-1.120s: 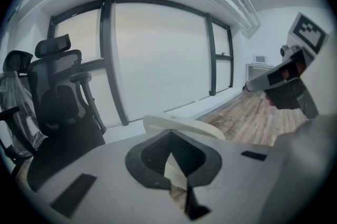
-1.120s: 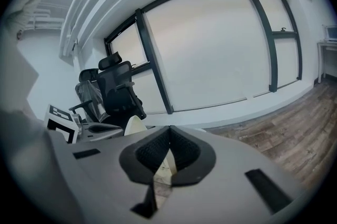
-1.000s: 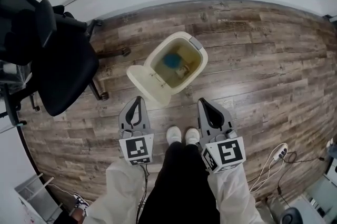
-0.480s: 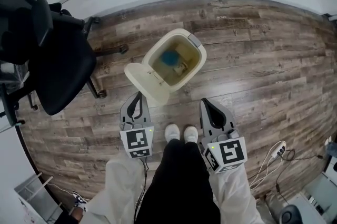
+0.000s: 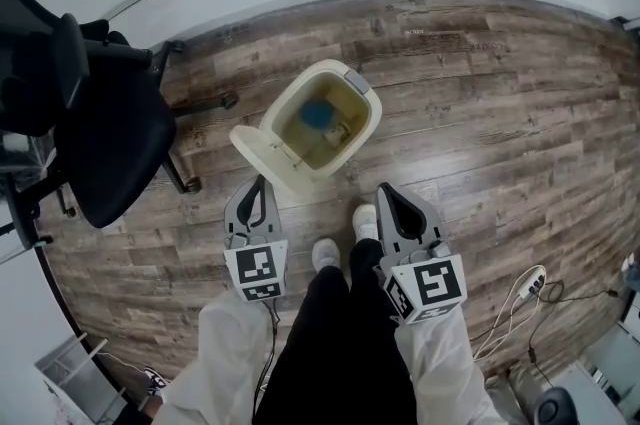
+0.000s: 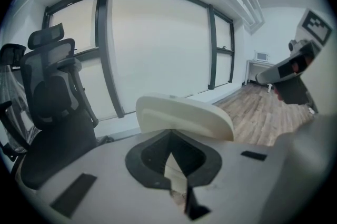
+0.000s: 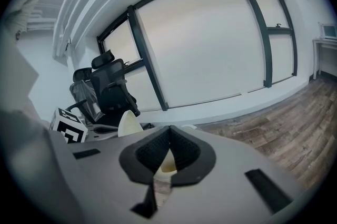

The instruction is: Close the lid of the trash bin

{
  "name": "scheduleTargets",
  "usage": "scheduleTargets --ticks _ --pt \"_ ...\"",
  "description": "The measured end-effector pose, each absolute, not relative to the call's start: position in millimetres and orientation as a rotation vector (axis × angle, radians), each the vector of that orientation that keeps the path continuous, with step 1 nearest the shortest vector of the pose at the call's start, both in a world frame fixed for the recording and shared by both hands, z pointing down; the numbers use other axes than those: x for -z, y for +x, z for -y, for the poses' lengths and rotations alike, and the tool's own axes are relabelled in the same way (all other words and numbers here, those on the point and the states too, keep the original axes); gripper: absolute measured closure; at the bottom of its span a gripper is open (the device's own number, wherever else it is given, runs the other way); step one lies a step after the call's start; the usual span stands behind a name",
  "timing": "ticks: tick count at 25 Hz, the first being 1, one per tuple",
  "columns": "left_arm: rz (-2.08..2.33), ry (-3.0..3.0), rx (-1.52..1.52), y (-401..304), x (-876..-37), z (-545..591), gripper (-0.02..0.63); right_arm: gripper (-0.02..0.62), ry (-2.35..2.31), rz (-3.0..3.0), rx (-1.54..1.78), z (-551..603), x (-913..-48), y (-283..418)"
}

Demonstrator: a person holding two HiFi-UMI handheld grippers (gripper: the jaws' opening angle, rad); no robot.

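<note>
Standing open, trash bin ahead of jaws

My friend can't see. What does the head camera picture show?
A cream trash bin stands open on a wooden floor, its lid hanging back toward the person, with something blue inside. From above, the person holds the left gripper and right gripper, both shut, just short of it. A black office chair stands at the left.
</note>
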State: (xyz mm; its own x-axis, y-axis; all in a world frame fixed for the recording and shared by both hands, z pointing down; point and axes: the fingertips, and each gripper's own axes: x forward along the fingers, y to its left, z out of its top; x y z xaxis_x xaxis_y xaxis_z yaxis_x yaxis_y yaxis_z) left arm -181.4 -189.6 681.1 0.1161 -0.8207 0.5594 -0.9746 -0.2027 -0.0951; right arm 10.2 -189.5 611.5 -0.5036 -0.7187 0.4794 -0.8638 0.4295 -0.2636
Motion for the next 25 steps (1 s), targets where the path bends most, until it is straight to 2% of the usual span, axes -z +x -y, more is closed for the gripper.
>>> scheduleTargets --ticks 13,25 --pt "1.72 2.091 -0.728 -123.7 -683.0 248.0 0.598 0.572 1.341 2.381 -0.708 267.6 -621.2 54.3" --pt "1.68 2.105 -0.75 -101.2 -703.2 284.8 0.598 0.572 1.265 2.36 -0.752 299.4 -653.2 56.6"
